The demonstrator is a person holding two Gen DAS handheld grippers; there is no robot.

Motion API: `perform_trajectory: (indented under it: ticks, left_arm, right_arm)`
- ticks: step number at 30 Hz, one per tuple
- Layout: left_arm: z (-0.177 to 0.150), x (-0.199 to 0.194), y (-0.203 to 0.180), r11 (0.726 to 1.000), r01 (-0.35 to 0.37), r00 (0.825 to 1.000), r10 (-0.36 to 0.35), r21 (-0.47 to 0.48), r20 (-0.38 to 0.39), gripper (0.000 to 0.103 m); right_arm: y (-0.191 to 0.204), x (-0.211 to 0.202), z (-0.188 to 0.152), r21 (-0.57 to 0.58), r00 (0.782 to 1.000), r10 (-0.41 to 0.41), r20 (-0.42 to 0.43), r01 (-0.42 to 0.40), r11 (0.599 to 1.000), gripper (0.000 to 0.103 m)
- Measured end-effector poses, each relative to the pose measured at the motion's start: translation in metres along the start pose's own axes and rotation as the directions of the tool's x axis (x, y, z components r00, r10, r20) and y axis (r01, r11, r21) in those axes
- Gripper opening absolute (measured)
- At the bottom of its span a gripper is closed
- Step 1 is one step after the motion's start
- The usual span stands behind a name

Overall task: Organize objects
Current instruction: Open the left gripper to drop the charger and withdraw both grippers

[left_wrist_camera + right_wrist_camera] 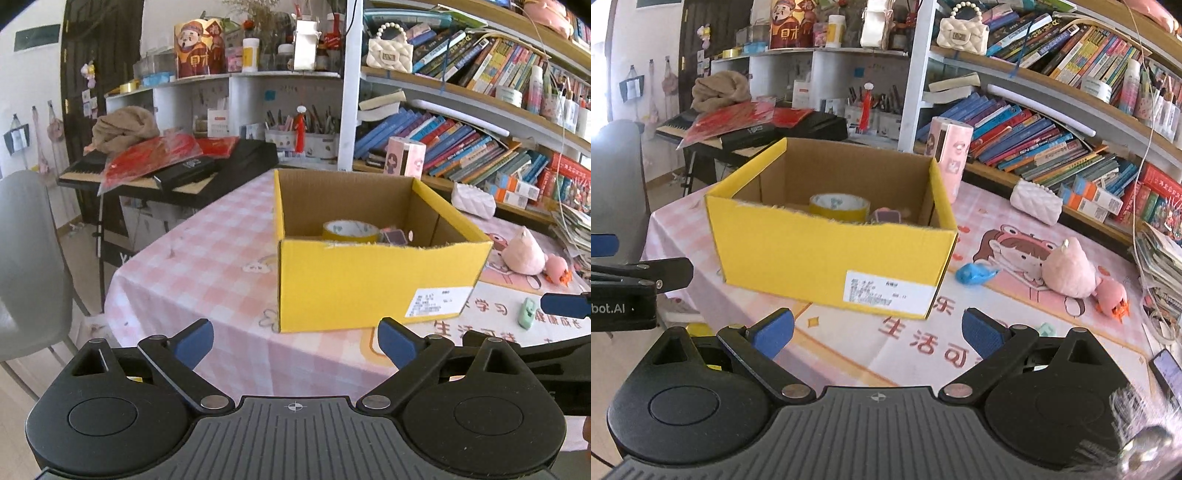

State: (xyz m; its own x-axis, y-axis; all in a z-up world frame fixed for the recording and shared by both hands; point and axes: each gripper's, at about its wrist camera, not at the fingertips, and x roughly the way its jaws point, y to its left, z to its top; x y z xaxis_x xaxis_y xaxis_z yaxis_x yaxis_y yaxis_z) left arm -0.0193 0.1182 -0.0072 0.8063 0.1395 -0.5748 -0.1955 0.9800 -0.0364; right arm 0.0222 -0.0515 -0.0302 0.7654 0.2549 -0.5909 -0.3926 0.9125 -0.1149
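A yellow cardboard box (pixel 369 280) (pixel 827 254) stands open on the pink checked table. Inside it lie a roll of yellow tape (pixel 350 231) (pixel 838 208) and a small pink item (pixel 886 215). My left gripper (pixel 297 345) is open and empty, hovering short of the box's near wall. My right gripper (pixel 879 334) is open too, with nothing between its blue pads, above the table mat in front of the box. A pink plush toy (pixel 1069 271) (pixel 522 254), a crumpled blue scrap (pixel 975 274) and a mint green item (pixel 526 313) lie on the table to the right.
A white quilted pouch (pixel 1036 201) and a pink cylinder box (pixel 947 155) stand behind the box by the bookshelf (pixel 1052 129). A phone (pixel 1167 373) lies at the right edge. A keyboard piled with red bags (pixel 166 162) and a grey chair (pixel 29 266) stand left.
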Motion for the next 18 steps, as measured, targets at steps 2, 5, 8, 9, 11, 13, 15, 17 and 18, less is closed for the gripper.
perform_trajectory:
  ticks: [2, 5, 8, 9, 11, 13, 15, 17, 18]
  left_arm:
    - [-0.003, -0.001, -0.001, 1.0, 0.013, 1.0, -0.013, 0.007, -0.009, 0.097]
    - [-0.007, -0.004, -0.005, 0.999, 0.029, 0.999, -0.029, 0.026, -0.017, 0.098]
    - [-0.009, -0.006, -0.008, 0.998, 0.046, 0.999, -0.045, 0.044, -0.02, 0.098]
    - [-0.01, -0.007, -0.009, 0.998, 0.051, 0.999, -0.05, 0.048, -0.02, 0.098]
    - [-0.011, -0.008, -0.012, 0.996, 0.063, 0.998, -0.062, 0.057, -0.023, 0.098]
    - [-0.013, -0.008, -0.015, 0.995, 0.074, 0.997, -0.072, 0.065, -0.028, 0.098]
    - [-0.015, -0.008, -0.018, 0.994, 0.085, 0.996, -0.083, 0.07, -0.035, 0.098]
    - [-0.017, -0.008, -0.021, 0.992, 0.098, 0.994, -0.095, 0.076, -0.044, 0.098]
    - [-0.018, -0.008, -0.023, 0.992, 0.103, 0.994, -0.1, 0.077, -0.048, 0.098]
  right_arm:
    - [0.002, -0.003, -0.005, -0.003, 1.0, -0.006, -0.007, 0.006, 1.0, 0.098]
    - [0.0, -0.007, -0.009, -0.001, 0.999, -0.04, -0.014, 0.04, 0.999, 0.098]
    - [-0.005, -0.012, -0.014, 0.021, 0.997, -0.067, -0.024, 0.068, 0.997, 0.098]
    - [-0.007, -0.013, -0.016, 0.029, 0.997, -0.072, -0.026, 0.073, 0.997, 0.098]
    - [-0.009, -0.016, -0.02, 0.039, 0.996, -0.079, -0.031, 0.08, 0.996, 0.098]
    - [-0.011, -0.019, -0.024, 0.051, 0.996, -0.074, -0.04, 0.076, 0.996, 0.098]
    - [-0.011, -0.022, -0.028, 0.057, 0.996, -0.076, -0.053, 0.079, 0.995, 0.098]
    - [-0.013, -0.025, -0.032, 0.063, 0.995, -0.083, -0.061, 0.087, 0.994, 0.098]
    - [-0.013, -0.026, -0.034, 0.066, 0.994, -0.088, -0.065, 0.092, 0.994, 0.098]
